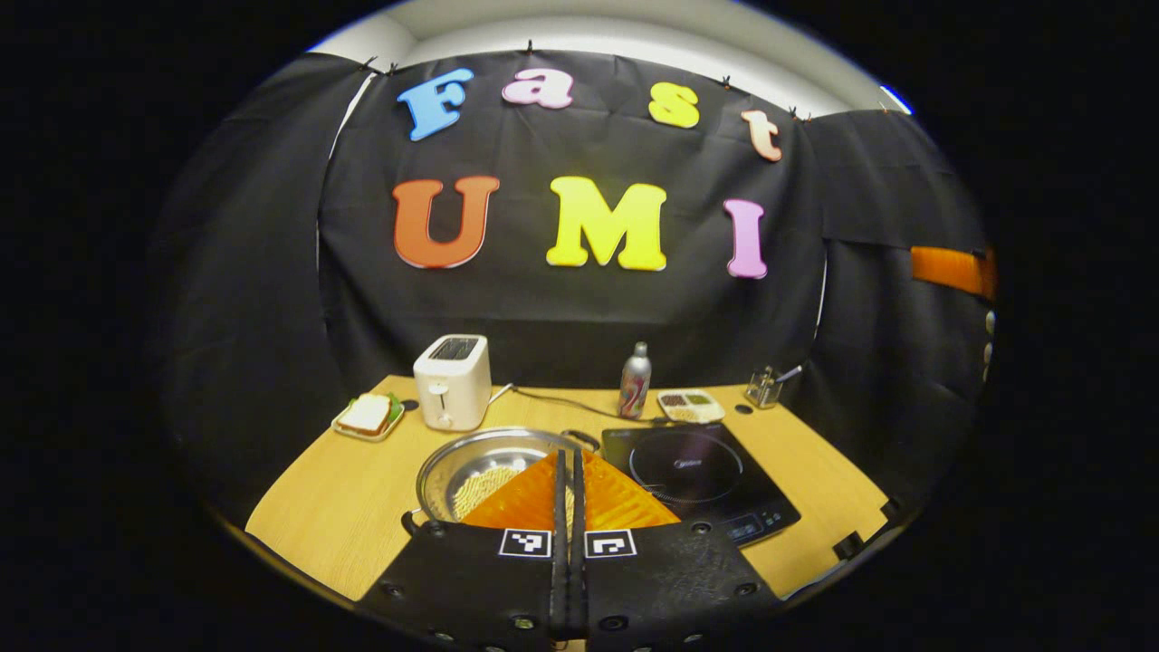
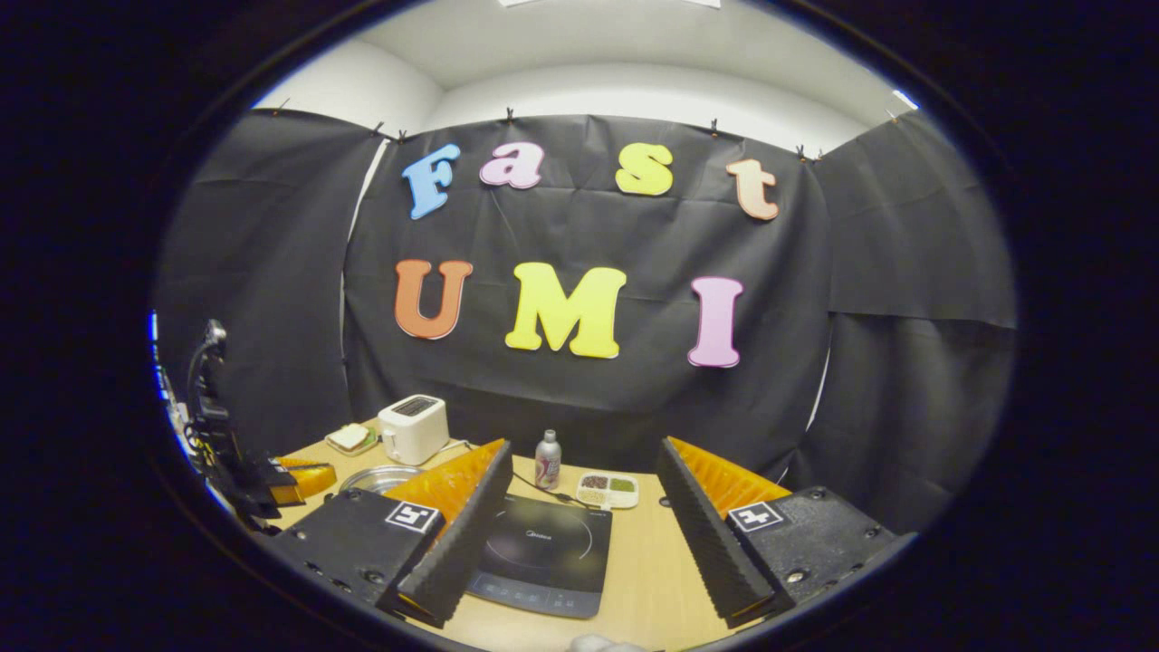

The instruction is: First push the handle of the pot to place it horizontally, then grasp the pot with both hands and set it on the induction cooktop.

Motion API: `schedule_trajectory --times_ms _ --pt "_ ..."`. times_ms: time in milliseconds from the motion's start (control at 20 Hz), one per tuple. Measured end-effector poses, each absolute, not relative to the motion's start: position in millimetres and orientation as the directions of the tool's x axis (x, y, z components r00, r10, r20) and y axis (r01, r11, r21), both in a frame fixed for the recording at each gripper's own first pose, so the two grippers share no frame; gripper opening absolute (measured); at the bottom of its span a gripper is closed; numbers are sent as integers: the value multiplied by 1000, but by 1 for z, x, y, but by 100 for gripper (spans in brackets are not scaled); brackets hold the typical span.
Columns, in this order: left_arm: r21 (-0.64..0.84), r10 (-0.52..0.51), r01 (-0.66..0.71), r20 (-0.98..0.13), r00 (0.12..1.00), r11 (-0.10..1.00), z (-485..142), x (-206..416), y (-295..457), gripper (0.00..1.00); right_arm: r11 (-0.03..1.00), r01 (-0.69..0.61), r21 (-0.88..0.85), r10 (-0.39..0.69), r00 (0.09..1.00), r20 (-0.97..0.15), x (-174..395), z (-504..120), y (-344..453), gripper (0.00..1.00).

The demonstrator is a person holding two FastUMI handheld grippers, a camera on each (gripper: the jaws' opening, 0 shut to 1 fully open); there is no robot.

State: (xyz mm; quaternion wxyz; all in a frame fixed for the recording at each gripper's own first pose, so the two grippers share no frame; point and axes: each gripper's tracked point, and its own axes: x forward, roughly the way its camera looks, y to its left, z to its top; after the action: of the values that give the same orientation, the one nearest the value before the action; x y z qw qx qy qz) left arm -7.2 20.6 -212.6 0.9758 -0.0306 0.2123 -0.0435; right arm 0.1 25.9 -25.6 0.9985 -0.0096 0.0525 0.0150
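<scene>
Pot first: the shiny round steel pot (image 1: 489, 466) with pale grains in its bottom sits on the wooden bench (image 1: 308, 507), just left of the black glass induction cooktop (image 1: 693, 475) and in front of the white toaster (image 1: 453, 380) near the back edge. We see one small loop handle (image 1: 584, 439) on its rim at the back right, next to the cooktop, and another dark one (image 1: 412, 522) at the near left, so the pair lies on a slant, we judge.

We reckon the handle push is the step in hand. To do it well, we want to nudge one handle sideways with a fingertip, low and gentle, turning the pot until both handles line up along the front edge, without shoving it into the cooktop or tipping the grains.

Our left gripper (image 1: 569, 507) hangs over the pot's near rim, its orange-backed fingers (image 1: 616, 503) pressed together, nothing between them; whether they touch the rim we cannot tell.

Our right gripper (image 2: 579, 507) hovers above the cooktop (image 2: 543, 543), fingers (image 2: 462, 530) spread wide, holding nothing. The pot (image 2: 376, 477) peeks out past its left finger.
</scene>
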Motion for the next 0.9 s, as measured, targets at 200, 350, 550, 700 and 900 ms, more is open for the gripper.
schedule_trajectory --times_ms 200,350,550,700,900 --pt "-38 -64 51 -540 840 998 -277 -18 42 0 1000 -28 -11 26 990 -135 -1 -35 25 98" --pt "2 -54 73 -653 755 997 -322 -24 54 0 1000 -27 -10 26 988 -152 1 -42 25 99" --pt "13 -57 99 -741 669 995 -353 -27 64 0 1000 -15 11 17 985 -174 -2 -56 21 99" --pt "-9 -77 117 -801 593 993 -371 -28 65 0 999 1 39 7 978 -207 -2 -73 15 99" --pt "-20 -82 129 -862 500 991 -390 -28 74 0 997 35 67 -18 969 -247 -1 -92 4 100"
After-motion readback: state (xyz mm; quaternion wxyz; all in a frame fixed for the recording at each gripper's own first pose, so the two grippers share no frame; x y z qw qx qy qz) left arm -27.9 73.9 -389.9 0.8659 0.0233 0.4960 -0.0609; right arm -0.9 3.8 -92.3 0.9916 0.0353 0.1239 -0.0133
